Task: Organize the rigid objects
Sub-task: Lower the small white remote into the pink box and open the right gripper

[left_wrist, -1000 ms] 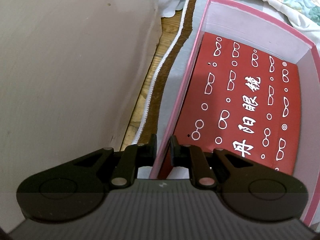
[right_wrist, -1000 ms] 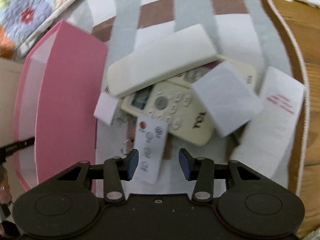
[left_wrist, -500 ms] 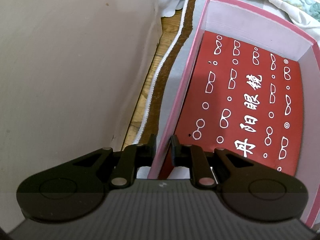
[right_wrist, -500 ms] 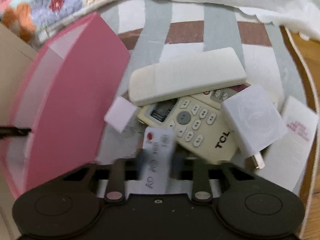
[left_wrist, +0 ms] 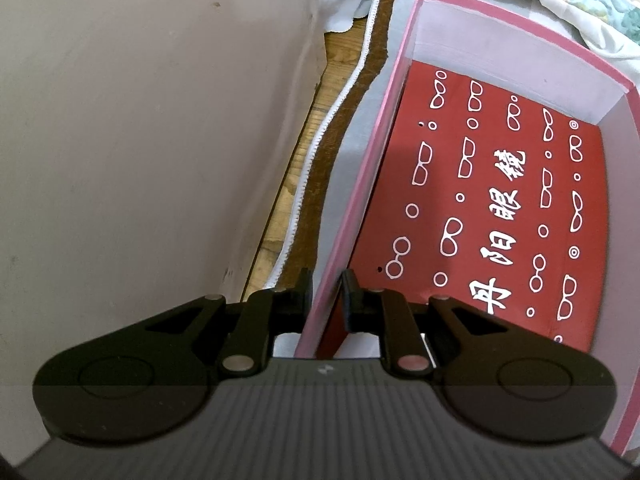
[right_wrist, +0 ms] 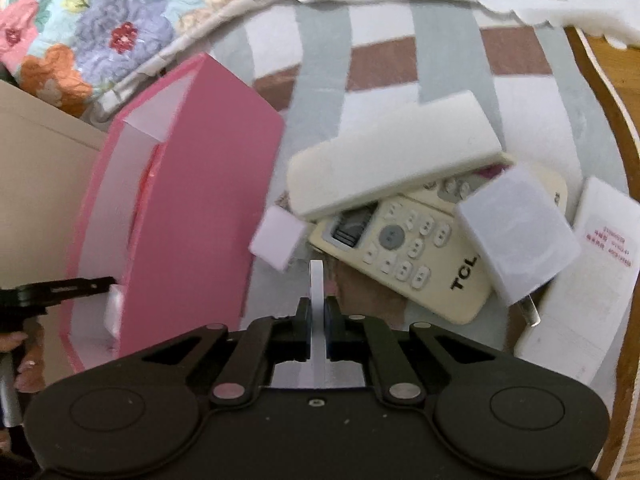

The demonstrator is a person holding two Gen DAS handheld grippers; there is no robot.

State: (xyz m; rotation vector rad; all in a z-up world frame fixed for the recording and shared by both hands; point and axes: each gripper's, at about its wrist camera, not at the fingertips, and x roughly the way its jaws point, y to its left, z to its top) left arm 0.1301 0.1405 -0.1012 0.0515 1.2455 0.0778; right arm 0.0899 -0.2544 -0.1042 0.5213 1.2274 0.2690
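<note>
Striped grey, white and brown cloth [right_wrist: 320, 40] covers the surface we work on, with a floral quilt [right_wrist: 100, 20] bunched at its far edge.

Nearest us, our right hand-held gripper [right_wrist: 318, 312] is pinched shut on a thin white remote [right_wrist: 316, 280], which we hold edge-on, so only its narrow side shows between the fingers. Just beyond and to the right of it lies a cream TCL remote [right_wrist: 408, 256], buttons up. A long white remote [right_wrist: 392, 164] lies across its far end, and a white plug adapter [right_wrist: 516, 236] sits on its right end. A small white cube [right_wrist: 278, 240] rests just left of the pile, and a white printed box [right_wrist: 580, 292] lies at the far right.

To the left stands the pink box [right_wrist: 192, 220]. Our left hand-held gripper [left_wrist: 326, 294] straddles its near left wall [left_wrist: 352, 220], one finger outside and one inside; we cannot tell whether the pads press on it. Inside, beyond that gripper, a red sheet with white glasses print [left_wrist: 500, 216] covers the box floor.
</note>
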